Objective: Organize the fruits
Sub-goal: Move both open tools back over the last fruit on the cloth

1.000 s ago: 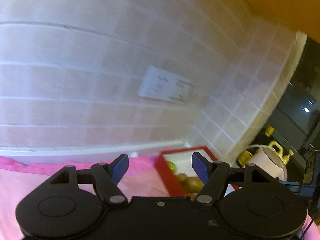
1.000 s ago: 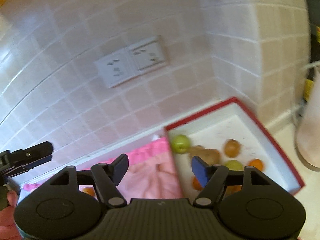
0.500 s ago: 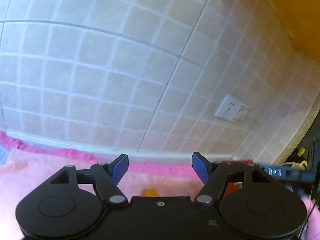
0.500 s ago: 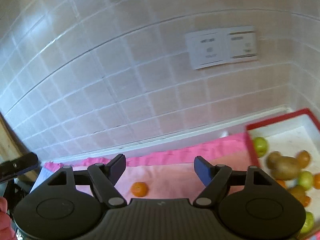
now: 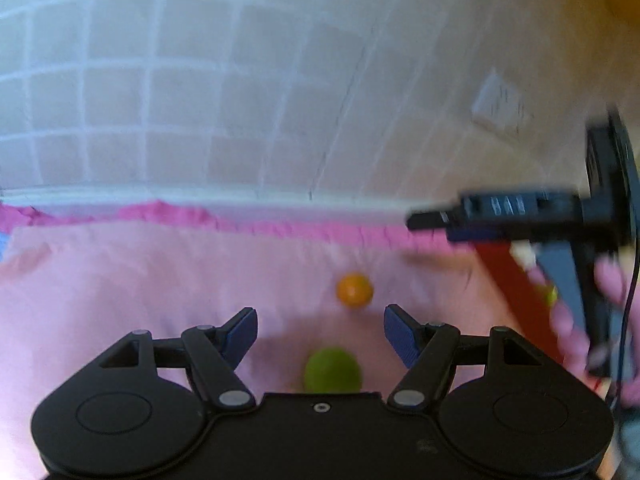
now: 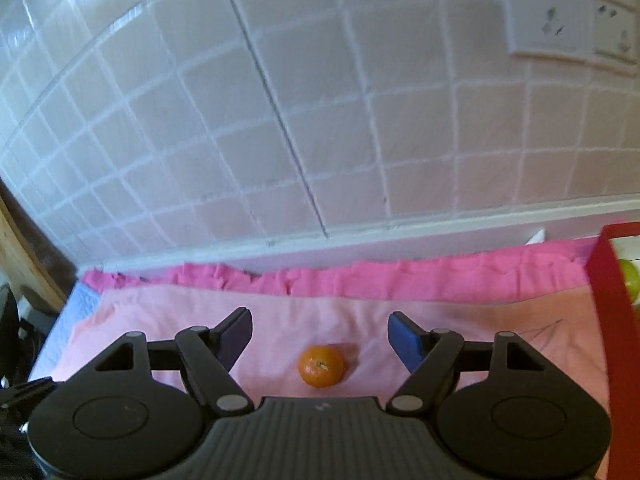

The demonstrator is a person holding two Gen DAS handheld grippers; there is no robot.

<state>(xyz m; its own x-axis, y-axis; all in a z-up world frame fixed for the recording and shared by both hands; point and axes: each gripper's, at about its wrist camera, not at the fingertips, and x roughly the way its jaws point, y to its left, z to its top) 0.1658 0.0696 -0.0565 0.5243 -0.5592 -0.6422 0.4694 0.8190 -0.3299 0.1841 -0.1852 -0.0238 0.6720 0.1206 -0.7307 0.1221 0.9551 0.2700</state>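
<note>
Nearest thing in the left wrist view is the left tool (image 5: 320, 330), fingers spread wide with nothing pinched. A round green fruit (image 5: 333, 370) sits right between them, low and close to the tool body, so my guess is that's the one it's lining up on. A bit farther out on the soft pink cloth (image 5: 140, 280) covering the tabletop is the small round orange tangerine (image 5: 355, 290), apart from the green one.

The right tool (image 6: 320, 336) is released too, nothing gripped, with that same tangerine framed between its fingers, not touching either. Looks like one fruit per hand, both loose on the cloth because they haven't been sorted yet.

Farther right is the red-rimmed tray (image 6: 610, 300) with a yellow-green fruit (image 6: 629, 282) just peeking inside, probably where things are supposed to end up.

What differs: only the left view shows the green fruit, plus the right tool from the side, blurry. Only the right view shows the tangerine sharply, the tray rim and the white wall socket (image 6: 572, 26) on the tiles.
</note>
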